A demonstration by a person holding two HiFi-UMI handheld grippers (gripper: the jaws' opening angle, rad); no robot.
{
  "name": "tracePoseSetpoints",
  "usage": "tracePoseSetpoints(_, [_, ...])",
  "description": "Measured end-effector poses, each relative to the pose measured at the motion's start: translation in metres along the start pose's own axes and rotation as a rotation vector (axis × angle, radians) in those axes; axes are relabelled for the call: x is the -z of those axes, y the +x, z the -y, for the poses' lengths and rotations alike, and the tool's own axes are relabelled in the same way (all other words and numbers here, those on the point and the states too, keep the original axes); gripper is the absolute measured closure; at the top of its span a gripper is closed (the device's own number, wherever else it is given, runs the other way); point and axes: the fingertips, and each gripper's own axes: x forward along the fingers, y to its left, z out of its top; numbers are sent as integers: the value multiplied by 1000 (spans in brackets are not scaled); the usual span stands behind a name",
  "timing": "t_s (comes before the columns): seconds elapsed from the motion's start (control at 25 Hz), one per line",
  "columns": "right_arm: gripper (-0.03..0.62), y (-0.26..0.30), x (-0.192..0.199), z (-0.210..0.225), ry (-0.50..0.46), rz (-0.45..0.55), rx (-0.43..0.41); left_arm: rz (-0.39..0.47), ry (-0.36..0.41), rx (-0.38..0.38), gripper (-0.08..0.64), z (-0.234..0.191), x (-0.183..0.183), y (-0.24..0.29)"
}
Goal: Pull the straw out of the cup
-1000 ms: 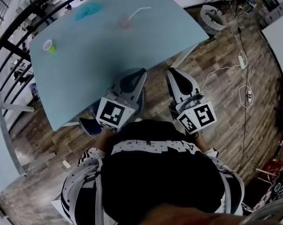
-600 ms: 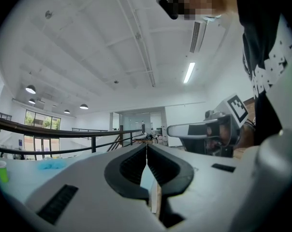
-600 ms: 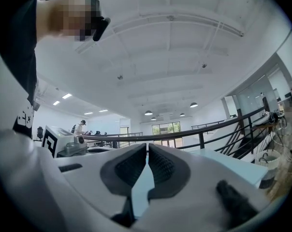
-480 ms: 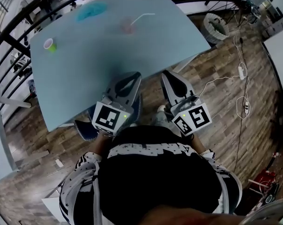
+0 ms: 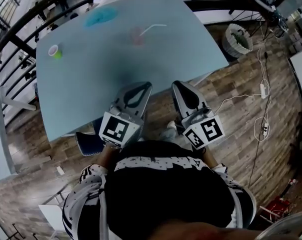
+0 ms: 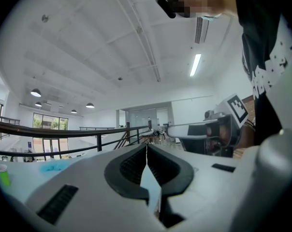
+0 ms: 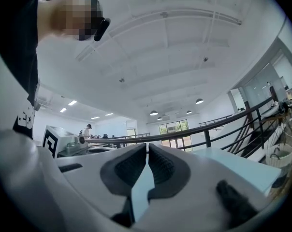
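Standing toward the far side of the pale blue table (image 5: pixel 91 84), the pinkish translucent cup (image 5: pixel 136 36) held a white straw (image 5: pixel 154 27), which leaned out of it to the right with its upper end bent over. Cup and straw were well apart from both grippers and touched by neither. Left gripper (image 5: pixel 147 85) (image 6: pixel 146 146): held at the table's near edge, jaws pressed together at the tips, nothing between them. Right gripper (image 5: pixel 177 84) (image 7: pixel 147 146): held just beside the left one at the same edge, jaws likewise pressed together and empty. Each gripper carried its marker cube close to the person's dark, white-patterned top (image 5: pixel 166 194). Other items on the table: a small green cup with a pink rim (image 5: pixel 55 51) near the left edge, and a blue object (image 5: pixel 100 16) of uncertain kind at the far edge. Around the table: wood-plank floor (image 5: pixel 231 114), a pale woven basket (image 5: pixel 239 40) at the right, a white cable (image 5: pixel 263 126) trailing across the floor, and a dark railing (image 5: pixel 21 44) along the far left.
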Motion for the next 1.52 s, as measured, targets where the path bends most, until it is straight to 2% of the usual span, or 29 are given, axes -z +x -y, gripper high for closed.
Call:
tracePoseSetpoints(0.24, [565, 11, 0, 24, 18, 4, -44, 1, 11, -36, 546, -4, 1, 23])
tracePoseSetpoints(0.76, [565, 25, -9, 70, 43, 4, -153, -55, 15, -150, 546, -8, -1, 67])
tracePoseSetpoints(1.52, [565, 0, -12, 139, 82, 4, -279, -76, 19, -300, 546, 24, -4, 126])
